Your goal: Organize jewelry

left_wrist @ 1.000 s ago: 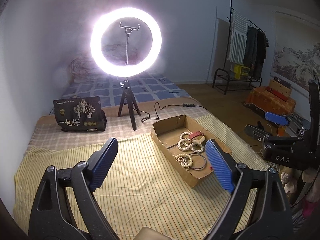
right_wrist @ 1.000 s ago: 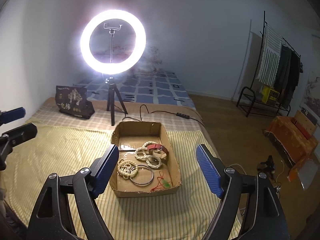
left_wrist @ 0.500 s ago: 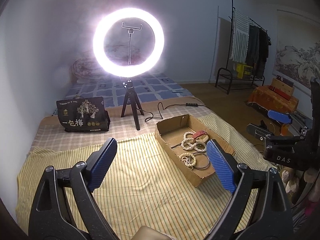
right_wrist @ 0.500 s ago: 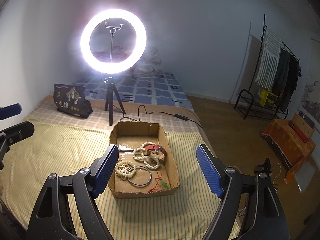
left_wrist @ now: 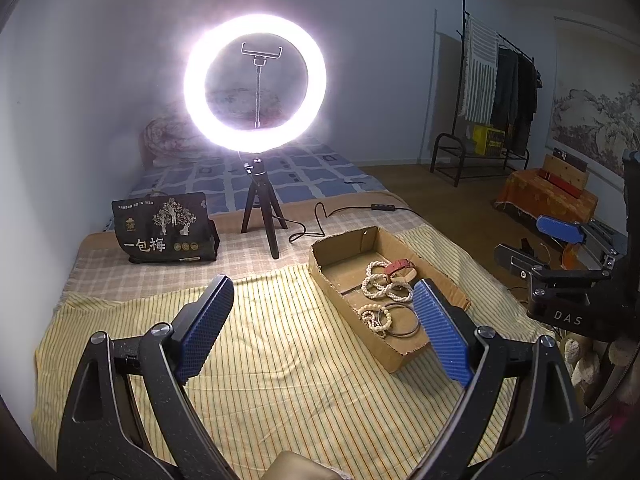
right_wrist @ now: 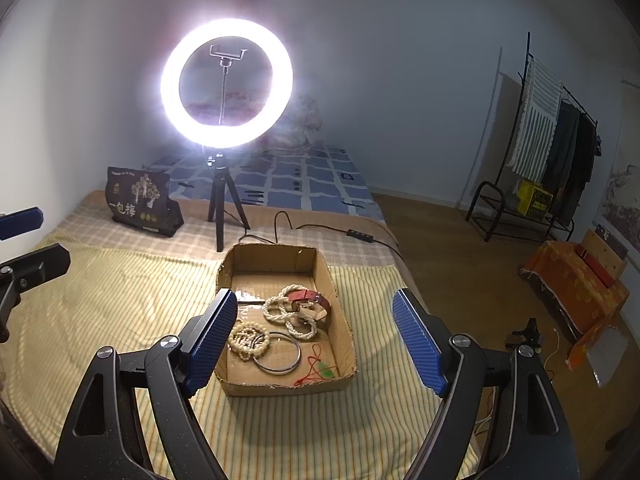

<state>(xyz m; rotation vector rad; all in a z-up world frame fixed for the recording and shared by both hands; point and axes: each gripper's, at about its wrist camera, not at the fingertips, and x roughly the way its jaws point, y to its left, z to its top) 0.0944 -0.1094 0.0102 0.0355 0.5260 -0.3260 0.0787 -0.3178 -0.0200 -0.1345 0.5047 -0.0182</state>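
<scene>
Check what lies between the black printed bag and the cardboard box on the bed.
The ring light's tripod stands between the black printed bag and the cardboard box, with its cable trailing beside; clearest in the right wrist view.

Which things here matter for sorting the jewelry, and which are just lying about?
For the job: cardboard box; bead bracelets; red strap; metal bangle; red cord with green pendant; left gripper and right gripper, both open, holding nothing.

Lying about: ring light; black bag; clothes rack.
</scene>
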